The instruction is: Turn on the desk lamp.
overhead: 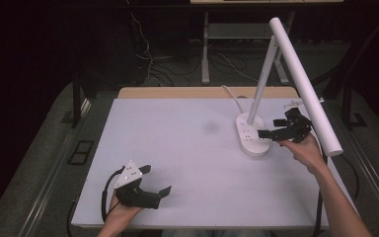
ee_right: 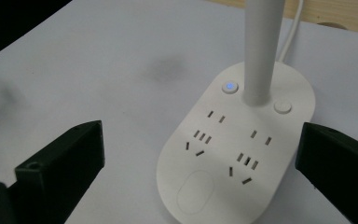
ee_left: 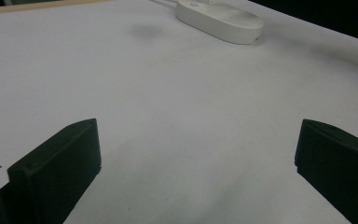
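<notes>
The desk lamp base [ee_right: 235, 149], a white oval with socket slots, two round buttons and a touch pad, stands toward the table's far right, at about two o'clock from the table's middle in the high view. Its stem [ee_right: 261, 51] rises from the far end of the base, between a button lit blue [ee_right: 230, 87] at its nine o'clock and a plain white button [ee_right: 282, 107] at its four o'clock. The right gripper [overhead: 271, 134] hovers just above the near right edge of the base, jaws spread wide and holding nothing.

The step in hand looks like pressing a control on the base. To do it well, I would bring one jaw tip, not both, squarely down over the chosen button, keep clear of the stem and the lamp head [overhead: 303, 81] overhead, and press straight down lightly so the base does not slide or tip on the white table [overhead: 187, 163].

The left gripper [overhead: 150, 182] rests at the table's seven o'clock, jaws wide apart and empty, well away from the lamp; it could steady the base if needed.
</notes>
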Action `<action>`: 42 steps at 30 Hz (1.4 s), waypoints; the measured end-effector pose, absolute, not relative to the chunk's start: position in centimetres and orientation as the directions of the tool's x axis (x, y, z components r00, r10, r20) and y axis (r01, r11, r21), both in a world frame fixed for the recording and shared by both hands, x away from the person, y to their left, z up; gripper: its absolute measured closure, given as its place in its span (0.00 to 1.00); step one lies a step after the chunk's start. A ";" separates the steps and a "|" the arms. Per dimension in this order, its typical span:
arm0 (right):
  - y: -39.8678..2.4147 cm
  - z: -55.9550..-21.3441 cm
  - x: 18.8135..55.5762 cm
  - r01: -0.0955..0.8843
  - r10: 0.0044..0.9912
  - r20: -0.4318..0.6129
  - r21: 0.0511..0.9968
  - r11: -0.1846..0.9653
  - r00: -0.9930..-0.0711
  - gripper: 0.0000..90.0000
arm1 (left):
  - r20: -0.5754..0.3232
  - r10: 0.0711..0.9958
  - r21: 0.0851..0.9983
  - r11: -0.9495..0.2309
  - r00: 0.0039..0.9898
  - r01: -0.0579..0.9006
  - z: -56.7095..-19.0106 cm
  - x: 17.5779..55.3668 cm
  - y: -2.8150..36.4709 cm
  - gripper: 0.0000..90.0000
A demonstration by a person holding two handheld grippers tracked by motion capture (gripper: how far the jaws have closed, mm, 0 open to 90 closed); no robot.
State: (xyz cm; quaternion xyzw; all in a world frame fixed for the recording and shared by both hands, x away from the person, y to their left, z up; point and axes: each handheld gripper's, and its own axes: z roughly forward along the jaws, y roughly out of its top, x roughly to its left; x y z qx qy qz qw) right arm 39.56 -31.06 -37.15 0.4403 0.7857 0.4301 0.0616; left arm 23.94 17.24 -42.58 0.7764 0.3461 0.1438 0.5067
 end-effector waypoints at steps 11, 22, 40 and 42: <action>-31.6 -37.4 41.7 0.650 0.759 0.269 0.717 0.253 -0.593 0.28 | -0.130 0.687 0.888 -0.240 0.715 0.393 -42.4 23.8 17.3 0.00; -32.3 -38.2 43.5 0.659 0.782 0.267 0.717 0.229 -0.563 0.59 | -0.125 0.688 0.889 -0.243 0.715 0.389 -42.5 23.9 17.3 0.00; -33.5 -38.9 45.6 0.677 0.791 0.334 0.724 0.134 -0.513 0.99 | -0.117 0.688 0.888 -0.250 0.716 0.386 -42.5 23.8 17.3 0.00; -33.4 -39.3 45.9 0.685 0.791 0.345 0.718 0.124 -0.505 0.99 | -0.119 0.689 0.888 -0.248 0.715 0.387 -42.5 23.8 17.3 0.00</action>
